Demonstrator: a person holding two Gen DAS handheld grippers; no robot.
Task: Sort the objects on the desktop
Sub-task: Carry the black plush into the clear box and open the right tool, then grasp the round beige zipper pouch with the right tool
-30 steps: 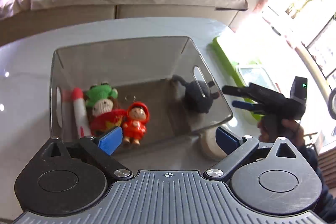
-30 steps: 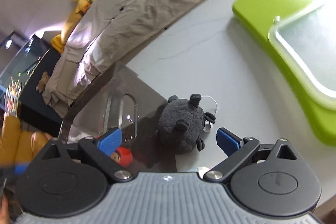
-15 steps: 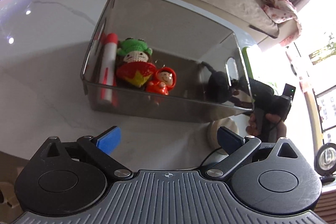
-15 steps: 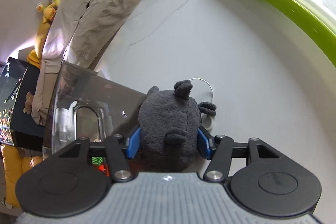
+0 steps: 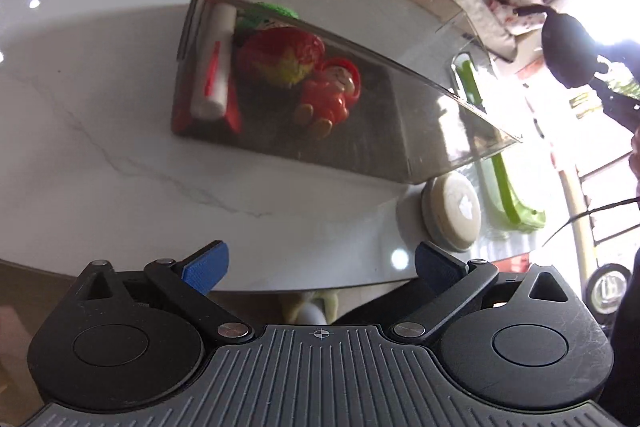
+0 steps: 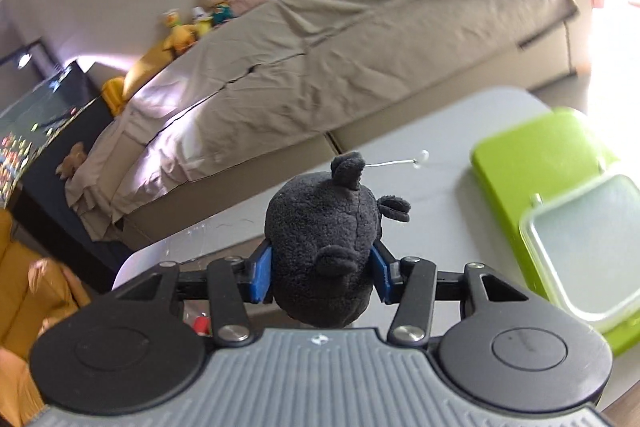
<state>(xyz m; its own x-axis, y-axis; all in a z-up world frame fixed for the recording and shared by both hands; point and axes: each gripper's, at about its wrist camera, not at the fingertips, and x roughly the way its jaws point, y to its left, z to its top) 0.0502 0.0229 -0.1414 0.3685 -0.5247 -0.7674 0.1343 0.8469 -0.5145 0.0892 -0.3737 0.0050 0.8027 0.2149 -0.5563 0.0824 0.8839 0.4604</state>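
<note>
Left wrist view: a white marble table [image 5: 120, 131] is carrying a clear bin [image 5: 320, 75] holding a marker [image 5: 212, 67] and red knitted dolls [image 5: 320, 83], with a round disc [image 5: 452, 211] lying beside it. The left gripper [image 5: 320, 263] is hovering with jaws wide and empty.

Right wrist view: a draped sofa [image 6: 340, 55] is filling the background, and a green tray [image 6: 540, 163] is sitting at right. The right gripper [image 6: 322, 273] is squeezing a black plush toy [image 6: 324, 251] above the table.

place: home living room | evidence: covered sofa [image 6: 360, 47], stuffed toys [image 6: 200, 15], marble table [image 5: 100, 147]
</note>
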